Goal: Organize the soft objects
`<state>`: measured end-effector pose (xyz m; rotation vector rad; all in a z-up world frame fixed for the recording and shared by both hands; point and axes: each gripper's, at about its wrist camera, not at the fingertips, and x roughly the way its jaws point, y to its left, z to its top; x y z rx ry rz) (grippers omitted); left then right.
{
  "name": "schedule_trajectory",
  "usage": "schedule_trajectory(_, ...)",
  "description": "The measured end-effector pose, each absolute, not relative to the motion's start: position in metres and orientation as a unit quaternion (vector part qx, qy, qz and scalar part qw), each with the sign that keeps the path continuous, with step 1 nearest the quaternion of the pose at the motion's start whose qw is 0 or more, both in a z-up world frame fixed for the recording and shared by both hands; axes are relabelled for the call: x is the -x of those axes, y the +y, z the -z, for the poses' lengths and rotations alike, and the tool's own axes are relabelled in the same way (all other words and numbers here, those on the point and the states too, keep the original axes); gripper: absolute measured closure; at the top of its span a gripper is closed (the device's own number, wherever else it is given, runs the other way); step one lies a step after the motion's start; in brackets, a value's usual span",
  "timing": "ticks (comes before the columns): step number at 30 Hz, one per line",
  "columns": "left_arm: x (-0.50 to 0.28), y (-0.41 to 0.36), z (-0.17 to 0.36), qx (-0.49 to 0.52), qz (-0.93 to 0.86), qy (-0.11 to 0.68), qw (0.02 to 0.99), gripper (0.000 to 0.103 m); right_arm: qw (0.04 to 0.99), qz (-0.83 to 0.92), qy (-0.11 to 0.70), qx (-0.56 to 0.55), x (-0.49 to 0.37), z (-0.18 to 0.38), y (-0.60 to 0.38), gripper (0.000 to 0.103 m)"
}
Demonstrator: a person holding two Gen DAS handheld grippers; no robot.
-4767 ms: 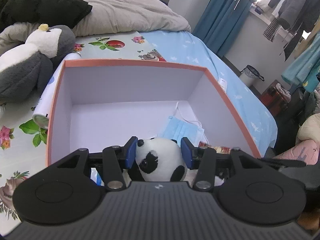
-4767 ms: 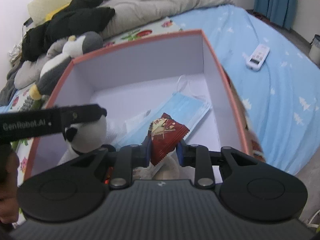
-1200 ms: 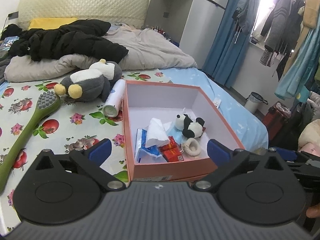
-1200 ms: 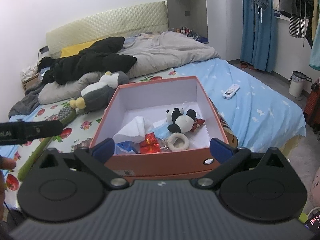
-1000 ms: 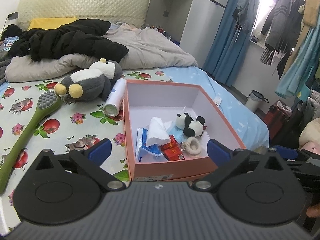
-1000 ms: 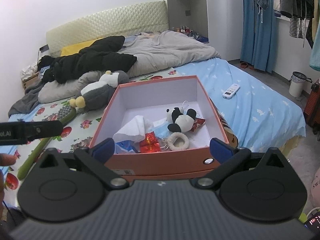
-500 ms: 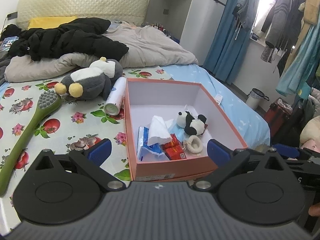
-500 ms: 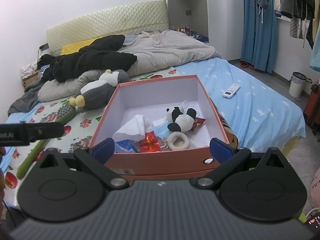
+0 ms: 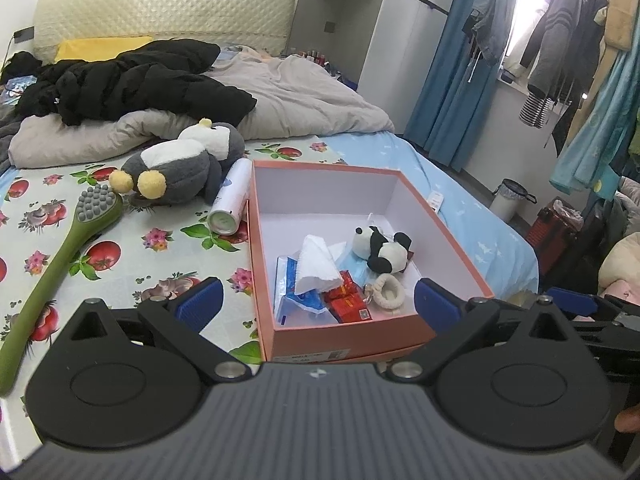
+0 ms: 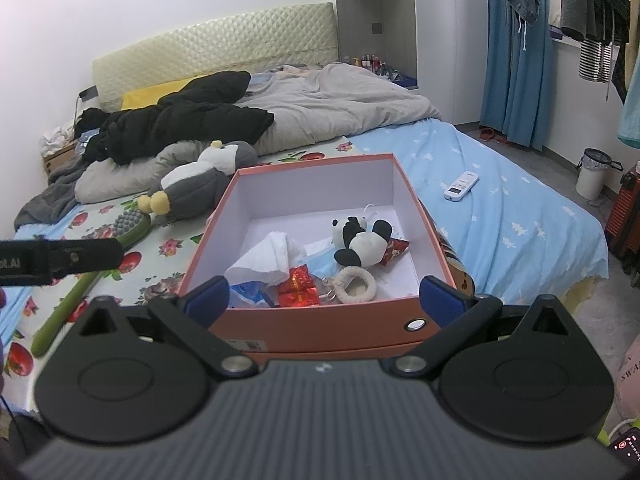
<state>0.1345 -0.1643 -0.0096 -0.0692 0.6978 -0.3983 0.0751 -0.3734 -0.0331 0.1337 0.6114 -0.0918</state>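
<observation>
Panda plush [image 9: 383, 249]: small black and white toy lying on its side in the orange box [image 9: 348, 336], on a blue face mask [image 10: 320, 261]
Box extras: white tissue [image 9: 318, 265], red packets [image 9: 347, 300], cream loop [image 10: 355, 285]
Left gripper [image 9: 316, 303]: fingers spread wide, holding nothing
Right gripper [image 10: 327, 296]: same, gaping, nothing held
Penguin plush [image 9: 180, 166]: on the bedsheet left of the box

Box [image 9: 352, 336]: matt orange card outside, smooth white inside. Panda toy [image 9: 382, 250]: short plush, black and white. Tissue [image 9: 316, 266]: soft crinkled white paper. Red packets [image 10: 298, 286]: glossy foil, reflective. Penguin plush [image 9: 176, 170]: fuzzy grey fleece. Brush [image 9: 60, 256]: smooth green plastic, grey rubbery nubs. Left hand-held gripper [image 9: 316, 304]: matt black plastic, ribbed body, blue pads, bright metal pivot pins. Bed [image 9: 120, 240] sheet: smooth printed cloth.
</observation>
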Motion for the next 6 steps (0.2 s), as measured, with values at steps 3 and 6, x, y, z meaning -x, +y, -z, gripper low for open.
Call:
schedule_trajectory(3,-0.1342,-0.1641,0.0095,0.032,0.193,0.34,0.92,0.0,0.951,0.045,0.3,-0.064,-0.0744,0.0333,-0.3734,0.0)
schedule_trajectory(6,-0.1352,-0.1635,0.0099,0.033,0.192,0.341,0.92,0.0,0.951,0.045,0.3,-0.064,-0.0742,0.0336,-0.3726,0.0)
